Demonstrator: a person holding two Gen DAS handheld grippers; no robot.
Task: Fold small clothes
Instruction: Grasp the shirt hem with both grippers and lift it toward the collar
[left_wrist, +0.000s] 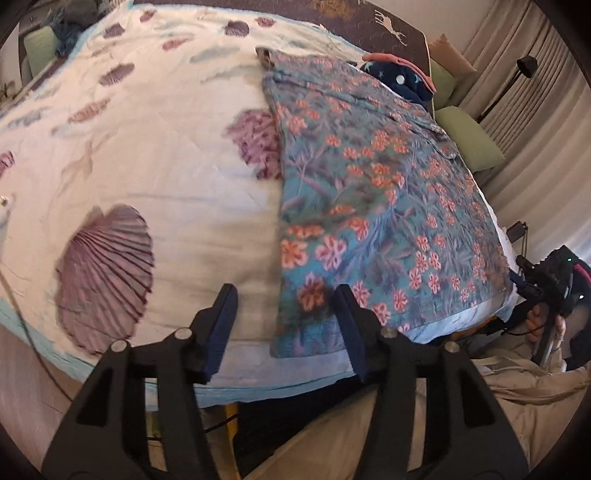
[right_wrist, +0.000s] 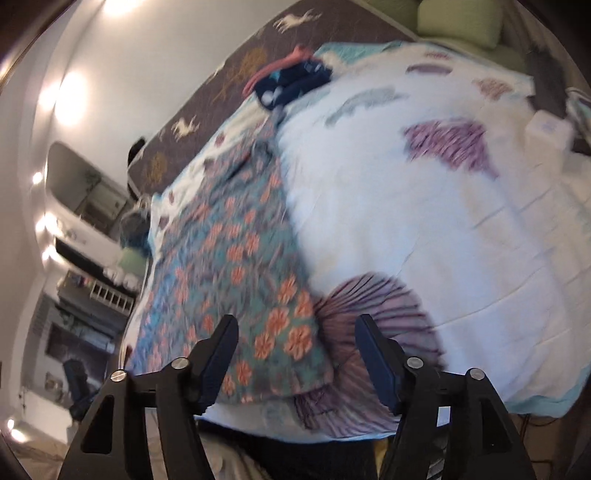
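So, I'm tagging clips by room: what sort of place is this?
Most likely a bedroom: a bed with a seashell-print bedspread, green pillows near a headboard, and curtains.

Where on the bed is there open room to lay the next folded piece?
The wide stretch of shell-print quilt beside the floral garment is bare, from the near edge to the far end. It is crowded at the far corner, where the small navy and pink pile sits just beyond the garment. Both grippers are open and empty.
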